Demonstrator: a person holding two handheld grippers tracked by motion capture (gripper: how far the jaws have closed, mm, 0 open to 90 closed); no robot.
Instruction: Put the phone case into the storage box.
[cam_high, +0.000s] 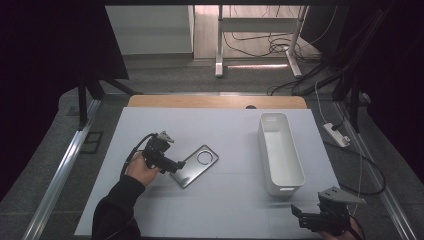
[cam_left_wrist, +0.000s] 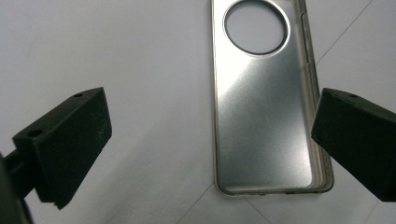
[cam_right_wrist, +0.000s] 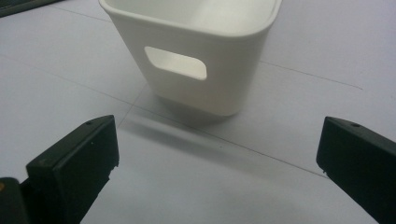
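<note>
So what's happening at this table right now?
A person sits at a white table with a handheld two-jaw gripper in each hand. The left gripper hovers with its jaws wide open at the near end of a clear phone case, which lies flat on the table, not gripped. The right gripper, also open and holding nothing, waits near the table's edge, pointing at a white bin that looks empty.

Phone case (cam_left_wrist: 266, 102) top cut off; bin (cam_right_wrist: 196, 51) rim cropped.

High view: overhead, facing forward-down over whole tabletop (cam_high: 225, 210). Left gripper view: close above phone case (cam_left_wrist: 266, 116). Right gripper view: low, near white bin (cam_right_wrist: 196, 60). Both things shared with high view.
</note>
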